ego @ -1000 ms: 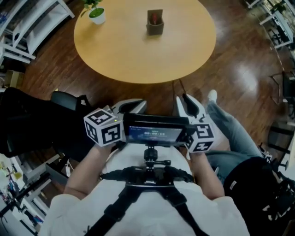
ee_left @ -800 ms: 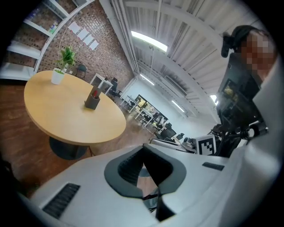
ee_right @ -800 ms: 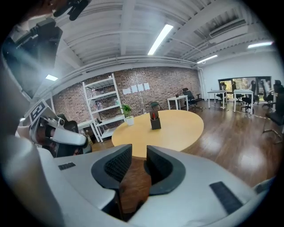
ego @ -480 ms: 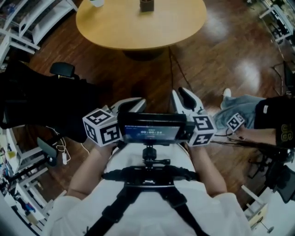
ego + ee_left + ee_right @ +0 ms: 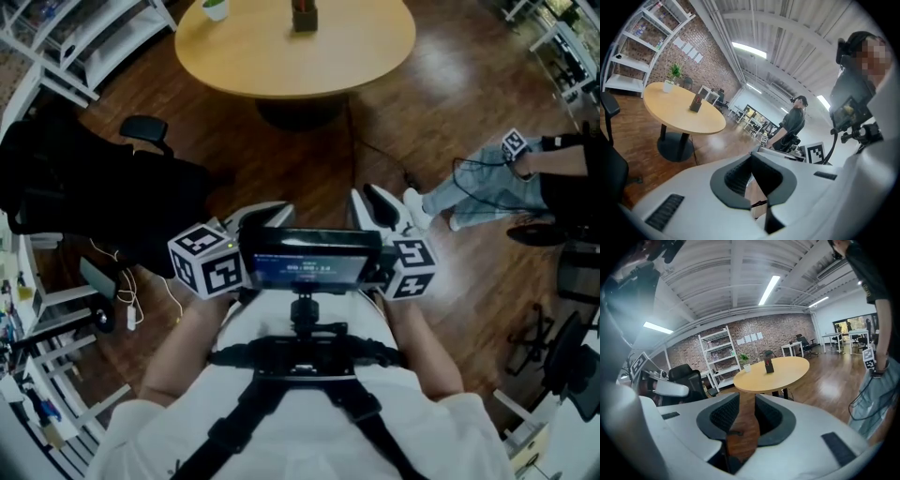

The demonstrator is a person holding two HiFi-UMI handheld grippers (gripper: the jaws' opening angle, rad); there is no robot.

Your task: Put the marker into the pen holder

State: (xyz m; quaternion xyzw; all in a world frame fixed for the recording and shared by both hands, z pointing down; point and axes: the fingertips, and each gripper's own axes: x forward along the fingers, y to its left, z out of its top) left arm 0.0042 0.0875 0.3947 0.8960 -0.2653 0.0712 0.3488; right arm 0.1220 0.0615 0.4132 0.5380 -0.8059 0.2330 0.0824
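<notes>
I hold both tools tucked against my chest, either side of the dark chest-mounted screen (image 5: 309, 267), because I am standing well back from the work and nothing is in reach. My left hand-held gripper (image 5: 752, 178) has its jaws slightly apart with nothing between them. My right hand-held gripper (image 5: 742, 423) is likewise parted and empty, with only brown floor showing in the gap.

The round light-wood table (image 5: 281, 66) lies at 12 o'clock. On it stands the small dark square pen holder (image 5: 303, 16), and a white pot with a green plant (image 5: 215, 8) is at its 9 o'clock. A red thing (image 5: 768, 362) stands up in the holder. It may be the marker, and I see no marker lying loose.

The black-and-white marker cube (image 5: 208, 260) carries square codes, not words. The screen's figures are too small to read.
</notes>
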